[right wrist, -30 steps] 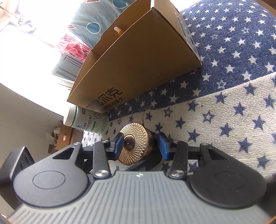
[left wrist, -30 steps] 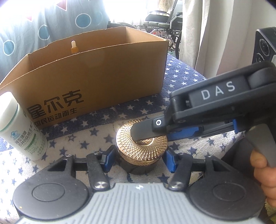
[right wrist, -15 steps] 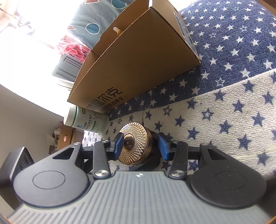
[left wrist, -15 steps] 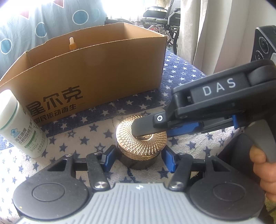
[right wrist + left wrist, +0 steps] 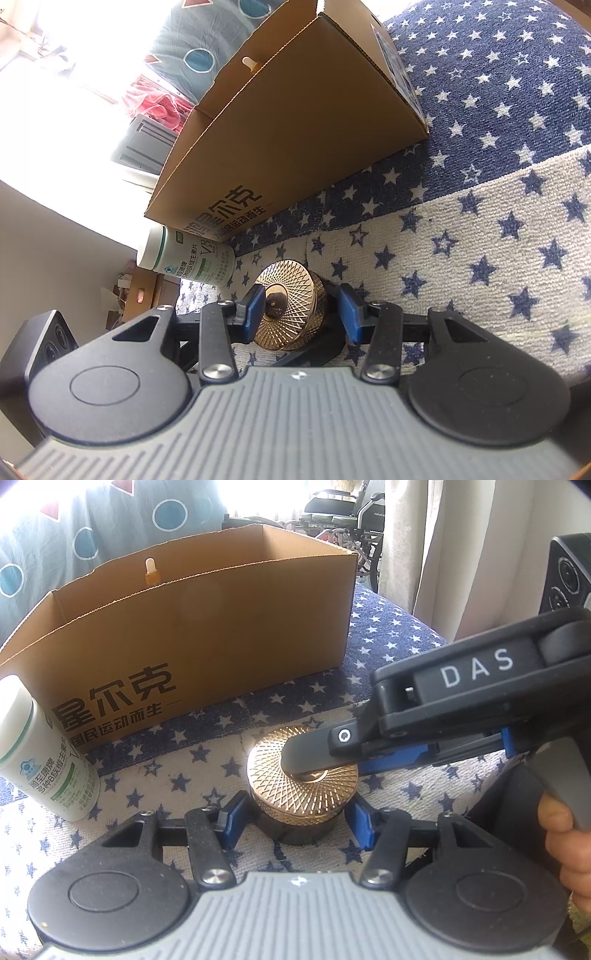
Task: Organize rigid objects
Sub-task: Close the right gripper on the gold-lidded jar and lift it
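Left wrist view: the jar [image 5: 295, 812], dark with a gold patterned lid [image 5: 303, 771], stood on the star-patterned cloth [image 5: 177, 775] at six o'clock of the cardboard box [image 5: 207, 635]. The left gripper [image 5: 295, 821] pinched its dark body. The right gripper [image 5: 314, 757] reached in from three o'clock, over the lid. A white bottle [image 5: 44, 753] stood at nine o'clock.

Right wrist view: the right gripper's [image 5: 301, 308] pads clamped the gold lid's [image 5: 291, 306] rim, the bottle [image 5: 188, 254] at eleven o'clock.
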Demonstrator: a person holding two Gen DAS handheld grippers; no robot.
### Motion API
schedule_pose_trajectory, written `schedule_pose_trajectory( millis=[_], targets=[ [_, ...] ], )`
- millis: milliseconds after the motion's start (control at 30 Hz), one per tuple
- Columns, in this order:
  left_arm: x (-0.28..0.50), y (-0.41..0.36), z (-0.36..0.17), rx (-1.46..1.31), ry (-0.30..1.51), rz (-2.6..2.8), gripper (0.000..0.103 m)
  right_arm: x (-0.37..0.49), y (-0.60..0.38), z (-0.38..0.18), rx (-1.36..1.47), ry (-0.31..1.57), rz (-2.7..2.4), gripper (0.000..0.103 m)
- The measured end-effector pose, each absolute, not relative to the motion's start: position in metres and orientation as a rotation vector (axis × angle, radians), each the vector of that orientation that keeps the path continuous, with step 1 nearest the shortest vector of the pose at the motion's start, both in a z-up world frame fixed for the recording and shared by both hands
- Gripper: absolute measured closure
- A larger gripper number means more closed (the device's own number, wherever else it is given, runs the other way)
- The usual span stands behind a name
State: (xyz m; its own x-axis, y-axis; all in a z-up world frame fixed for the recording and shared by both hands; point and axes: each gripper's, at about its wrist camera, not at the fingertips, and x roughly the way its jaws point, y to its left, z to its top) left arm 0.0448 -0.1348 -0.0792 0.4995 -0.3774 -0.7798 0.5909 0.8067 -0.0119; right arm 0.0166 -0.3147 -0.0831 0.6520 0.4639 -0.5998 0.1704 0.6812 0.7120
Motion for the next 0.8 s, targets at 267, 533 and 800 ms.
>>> schedule_pose_trajectory(
  millis=[267,533,800],
  targets=[
    [0.0455,-0.1335,-0.0791,0.258,0.868,-0.588,0.046,0.0171,-0.3139,-0.0823,0.819,0.87,0.193,0.059],
    [0.0445,-0.1305,-0.0763,0.242,0.867,-0.583,0.046,0.0179,-0.3126,-0.0809,0.82,0.868,0.198,0.059],
    [0.0447,-0.1293,-0.0743,0.233,0.858,-0.584,0.046,0.02,-0.3105,-0.0782,0.813,0.865,0.199,0.058]
  ],
)
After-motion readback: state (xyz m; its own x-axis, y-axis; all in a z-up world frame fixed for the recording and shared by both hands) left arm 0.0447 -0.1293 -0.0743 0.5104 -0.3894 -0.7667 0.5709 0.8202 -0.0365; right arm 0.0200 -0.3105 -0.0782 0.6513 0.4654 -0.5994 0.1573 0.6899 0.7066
